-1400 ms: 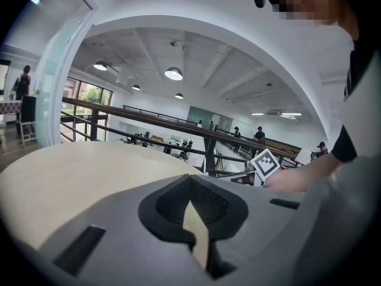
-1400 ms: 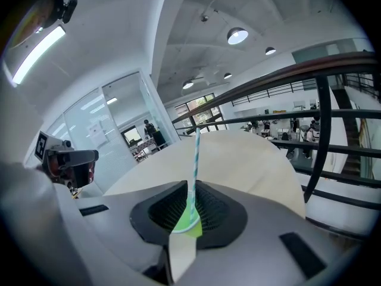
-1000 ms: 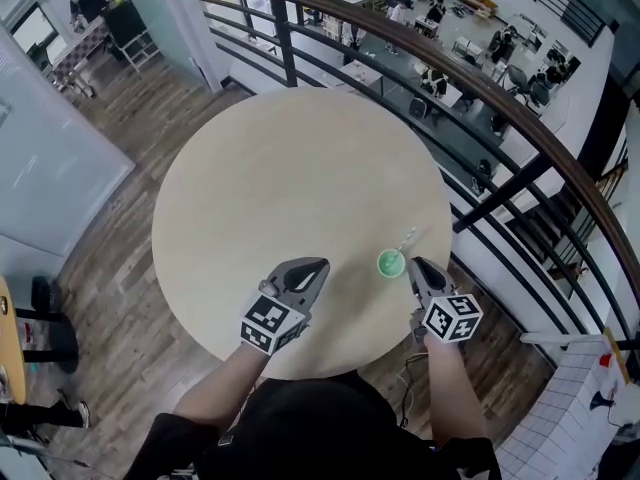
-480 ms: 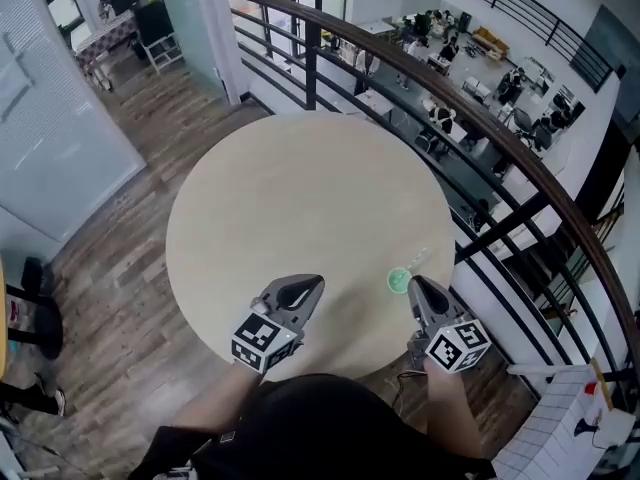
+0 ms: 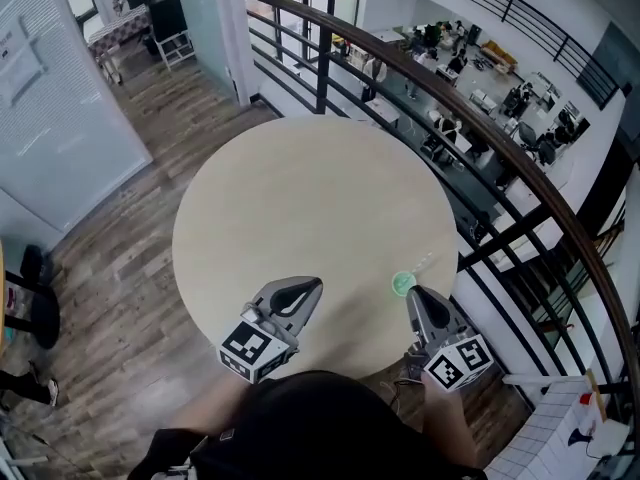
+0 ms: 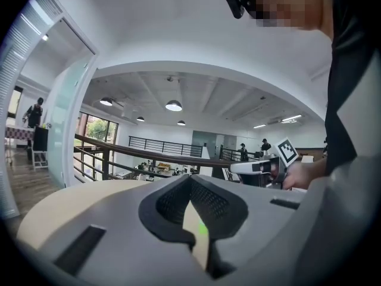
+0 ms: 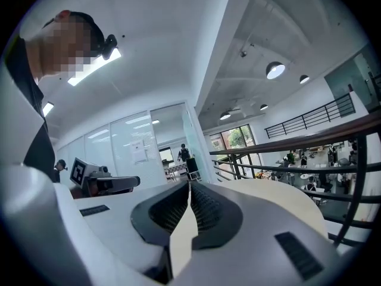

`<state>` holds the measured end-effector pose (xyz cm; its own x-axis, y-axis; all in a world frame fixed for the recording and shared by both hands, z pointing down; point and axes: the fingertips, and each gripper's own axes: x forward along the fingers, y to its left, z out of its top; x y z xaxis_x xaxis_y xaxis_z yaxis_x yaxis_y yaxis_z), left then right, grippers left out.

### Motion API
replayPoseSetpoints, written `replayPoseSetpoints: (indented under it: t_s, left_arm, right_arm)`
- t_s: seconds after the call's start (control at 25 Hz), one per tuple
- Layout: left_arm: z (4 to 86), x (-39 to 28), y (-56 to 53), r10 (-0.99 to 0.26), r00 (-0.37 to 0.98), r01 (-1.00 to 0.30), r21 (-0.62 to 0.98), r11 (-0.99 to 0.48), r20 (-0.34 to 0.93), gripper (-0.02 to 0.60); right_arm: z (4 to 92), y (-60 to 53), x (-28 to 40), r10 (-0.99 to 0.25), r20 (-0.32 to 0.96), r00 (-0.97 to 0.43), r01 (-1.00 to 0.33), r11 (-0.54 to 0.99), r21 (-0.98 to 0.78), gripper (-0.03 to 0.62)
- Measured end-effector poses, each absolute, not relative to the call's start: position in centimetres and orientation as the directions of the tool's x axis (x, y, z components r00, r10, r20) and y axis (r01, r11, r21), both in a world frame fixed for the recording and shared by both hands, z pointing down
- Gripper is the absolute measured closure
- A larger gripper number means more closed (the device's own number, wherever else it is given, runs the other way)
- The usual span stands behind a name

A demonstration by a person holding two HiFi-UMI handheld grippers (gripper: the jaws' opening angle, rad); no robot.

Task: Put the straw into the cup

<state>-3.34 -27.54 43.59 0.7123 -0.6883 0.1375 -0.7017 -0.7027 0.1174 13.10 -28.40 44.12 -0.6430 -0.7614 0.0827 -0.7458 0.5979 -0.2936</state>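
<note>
Left gripper (image 6: pixel 190 180): jaws together, tips meeting, nothing between them. Right gripper (image 7: pixel 189 186): jaws closed tip to tip, also empty.

Head view: the right gripper (image 5: pixel 417 296) has its tip just beside the green cup (image 5: pixel 403 284), on the person's side of it; no contact that I can make out. The left gripper (image 5: pixel 305 290) is well apart from the cup, to its left, above the round table (image 5: pixel 300 188).

The cup stands upright near the table's edge. A clear straw (image 5: pixel 425 261) runs from the cup away toward the black railing (image 5: pixel 480 118) (faint; I cannot tell whether its lower end is inside the cup or beside it).
</note>
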Motion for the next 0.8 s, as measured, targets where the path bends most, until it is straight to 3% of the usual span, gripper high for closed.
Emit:
replayPoseSetpoints:
  t_s: [0.8]
  left_arm:
    - [43.0,-4.4,-27.2,-0.701,0.703,-0.711,0.100,-0.696,0.119,0.574]
  right_arm:
    - [43.0,-26.7,10.3,-0.715,0.047,-0.698,-0.698,0.664,-0.268,0.572]
